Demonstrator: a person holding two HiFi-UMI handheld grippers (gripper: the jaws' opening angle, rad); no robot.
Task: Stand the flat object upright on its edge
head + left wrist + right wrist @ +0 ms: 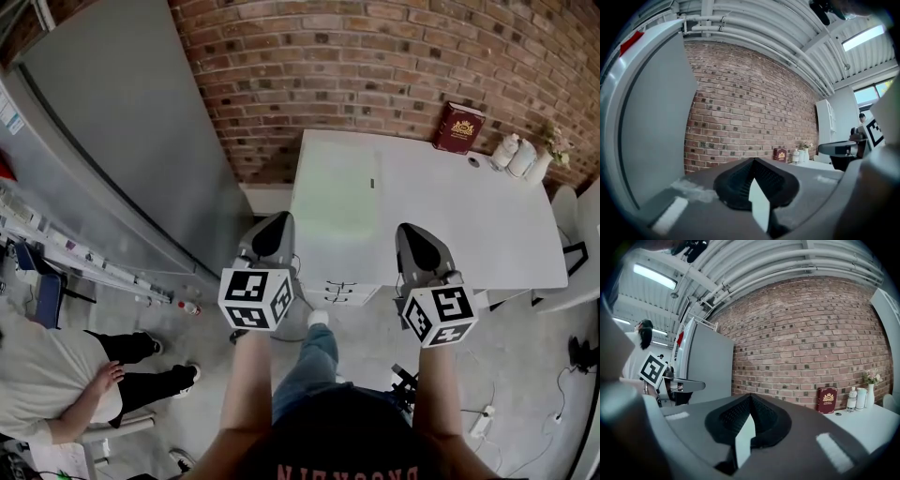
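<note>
A dark red book (457,127) with a gold emblem stands upright against the brick wall at the back right of the white table (450,216). It shows small and distant in the left gripper view (780,154) and in the right gripper view (827,400). My left gripper (274,225) hangs shut and empty in front of the table's near left corner. My right gripper (417,239) is shut and empty over the table's near edge. In each gripper view, left (752,161) and right (750,397), the jaws meet with nothing between them.
Two white bottles (514,155) and a vase with flowers (548,150) stand at the table's far right corner. A small dark item (371,184) lies mid-table. A drawer unit (342,292) sits under the table. A large grey panel (122,122) leans at left; a person (56,384) sits lower left.
</note>
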